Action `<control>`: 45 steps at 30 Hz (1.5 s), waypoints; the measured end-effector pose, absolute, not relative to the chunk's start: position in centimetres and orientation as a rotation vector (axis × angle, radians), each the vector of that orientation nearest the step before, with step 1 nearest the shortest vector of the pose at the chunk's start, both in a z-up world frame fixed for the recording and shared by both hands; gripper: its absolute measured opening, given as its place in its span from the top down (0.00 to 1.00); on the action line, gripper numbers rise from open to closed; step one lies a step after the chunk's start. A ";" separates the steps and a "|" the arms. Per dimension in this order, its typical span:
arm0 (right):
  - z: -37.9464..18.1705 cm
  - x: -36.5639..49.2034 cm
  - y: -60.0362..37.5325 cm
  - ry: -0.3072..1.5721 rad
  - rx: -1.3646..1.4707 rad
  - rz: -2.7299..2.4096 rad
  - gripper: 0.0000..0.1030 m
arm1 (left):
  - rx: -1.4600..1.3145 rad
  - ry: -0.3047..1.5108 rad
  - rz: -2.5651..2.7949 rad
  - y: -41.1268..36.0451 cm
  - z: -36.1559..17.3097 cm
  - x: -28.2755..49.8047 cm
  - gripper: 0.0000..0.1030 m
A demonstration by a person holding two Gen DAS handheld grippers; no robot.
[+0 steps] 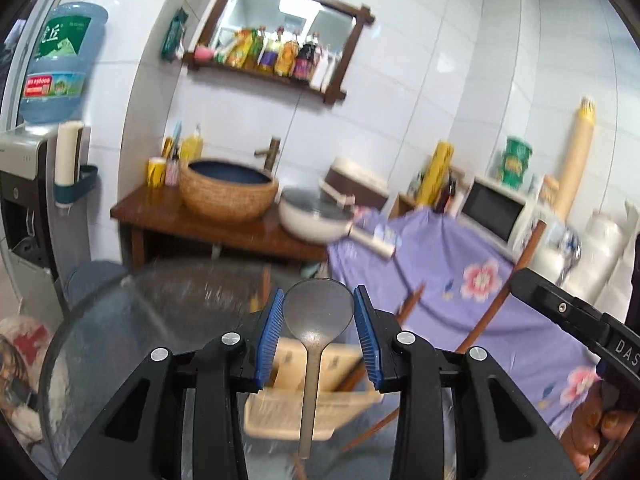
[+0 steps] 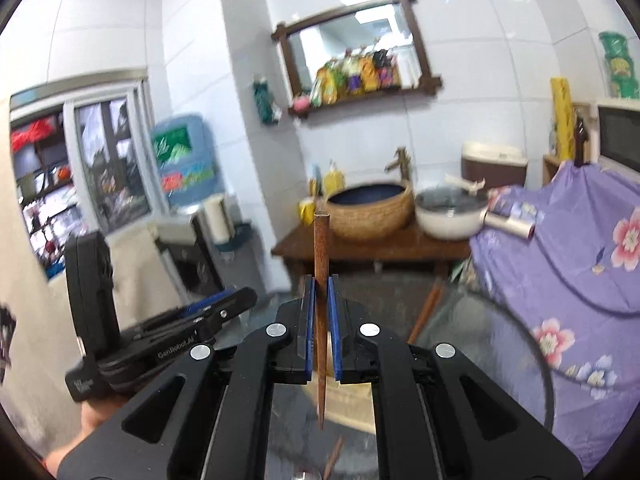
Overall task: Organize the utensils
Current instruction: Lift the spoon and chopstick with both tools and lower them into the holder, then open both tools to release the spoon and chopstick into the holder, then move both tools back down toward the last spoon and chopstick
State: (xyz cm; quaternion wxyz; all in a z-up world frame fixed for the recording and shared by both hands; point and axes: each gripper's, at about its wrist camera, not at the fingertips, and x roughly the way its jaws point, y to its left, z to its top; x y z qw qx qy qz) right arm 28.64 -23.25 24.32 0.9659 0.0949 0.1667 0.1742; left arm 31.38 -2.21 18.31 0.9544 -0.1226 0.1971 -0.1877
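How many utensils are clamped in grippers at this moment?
2. A grey spoon sits bowl-up in the left gripper; a brown wooden chopstick stands between the right gripper's pads. Other chopsticks lie blurred below.

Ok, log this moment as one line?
left gripper: shut on spoon | right gripper: shut on chopstick | both above glass table, beige holder below

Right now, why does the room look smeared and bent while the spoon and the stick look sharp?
Left wrist view: the spoon in the left claw is crisp, the room behind streaks with motion blur. Right wrist view: the chopstick in the right claw is sharp, and the fisheye bows the mirror.
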 end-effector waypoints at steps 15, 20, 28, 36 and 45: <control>21.7 34.1 -23.9 0.335 0.172 0.159 0.93 | -0.196 0.338 -0.272 -6.0 15.1 36.4 0.66; 18.4 34.9 -24.2 0.383 0.182 0.157 0.93 | -0.188 0.370 -0.273 -6.0 11.9 36.4 0.66; 15.1 35.5 -24.2 0.446 0.198 0.168 0.93 | -0.159 0.425 -0.296 -6.3 9.0 35.8 0.66; 13.8 35.5 -23.9 0.465 0.191 0.174 0.93 | -0.109 0.471 -0.302 -6.6 7.1 35.5 0.66; 13.7 35.3 -23.8 0.456 0.157 0.164 0.93 | -0.056 0.537 -0.310 -7.3 5.2 35.7 0.66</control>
